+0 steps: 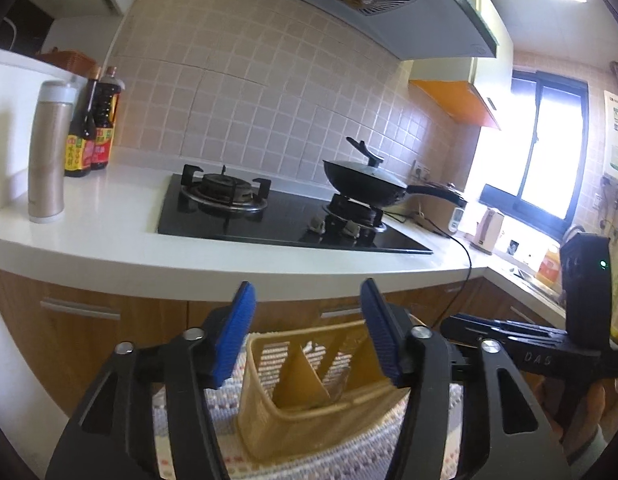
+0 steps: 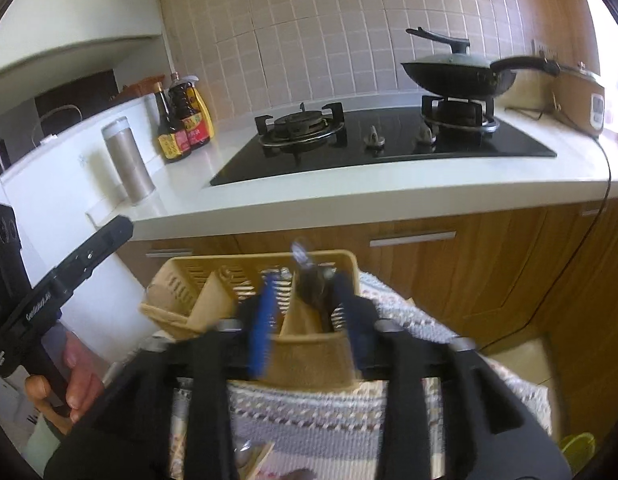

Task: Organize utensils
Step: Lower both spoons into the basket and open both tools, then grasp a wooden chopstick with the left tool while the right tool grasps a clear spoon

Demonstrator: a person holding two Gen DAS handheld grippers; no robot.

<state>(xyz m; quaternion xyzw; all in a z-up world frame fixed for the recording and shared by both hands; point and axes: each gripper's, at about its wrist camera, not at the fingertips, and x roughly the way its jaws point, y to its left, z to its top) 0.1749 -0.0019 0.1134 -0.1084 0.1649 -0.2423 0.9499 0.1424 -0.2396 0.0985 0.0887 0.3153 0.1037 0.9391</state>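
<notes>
Just ahead of the left gripper's (image 1: 309,332) jaws and below them, a basket (image 1: 309,412) stands on a woven mat (image 1: 349,456). Utensils (image 2: 315,294) stand in its compartment between the right gripper's (image 2: 305,320) jaws. Behind the basket runs the table (image 1: 129,240), carrying a stove (image 1: 285,220); left of the stove stand a flask (image 1: 49,152) and bottles (image 1: 93,128).

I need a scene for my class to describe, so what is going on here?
A person holds a claw in each hand over a tan basket on a woven mat, in front of a kitchen counter. Both the left claw and right claw are open. Dark utensils stand in the basket between the right claw's fingers, not gripped.
</notes>
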